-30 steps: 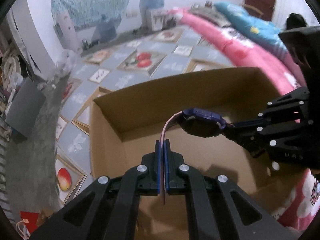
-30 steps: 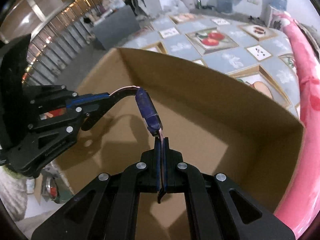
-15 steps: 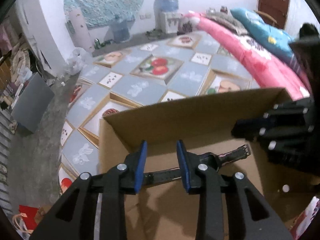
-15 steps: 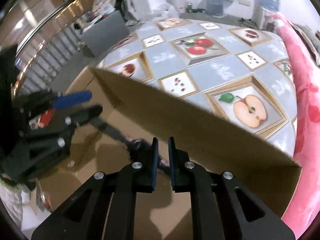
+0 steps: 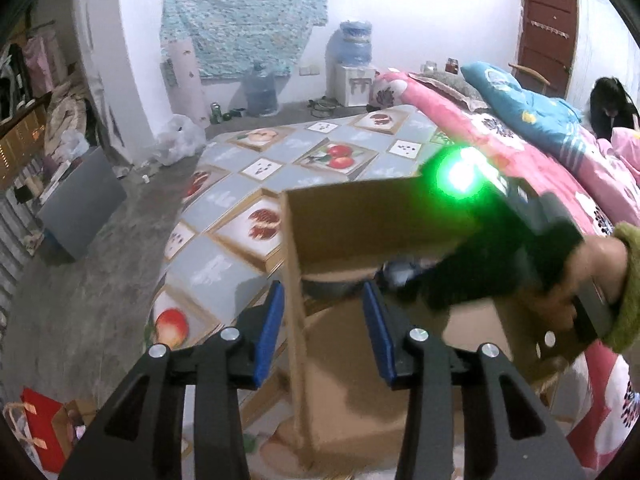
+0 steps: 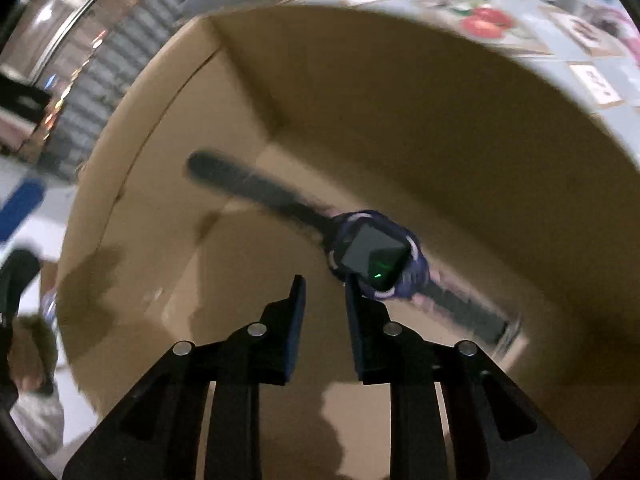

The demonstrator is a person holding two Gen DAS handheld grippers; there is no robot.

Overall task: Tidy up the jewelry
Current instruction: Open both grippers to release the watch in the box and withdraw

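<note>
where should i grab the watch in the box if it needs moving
Grip the long strap, coming from straight above with the pads across its width. The watch lies flat and stretched out on the box floor; the strap is narrow, the case bulky.

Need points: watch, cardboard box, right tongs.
watch (image 6: pixel 370 257), right wrist view, on the dark screen.
cardboard box (image 6: pixel 420 128), right wrist view, on the far inner wall.
right tongs (image 6: pixel 325 300), right wrist view, midway between the opening fingertips, nothing between them.

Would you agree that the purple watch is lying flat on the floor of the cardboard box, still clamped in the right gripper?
Not quite: the right wrist view shows the right gripper opening, nothing between its pads. The watch does lie flat on the cardboard box floor.
</note>
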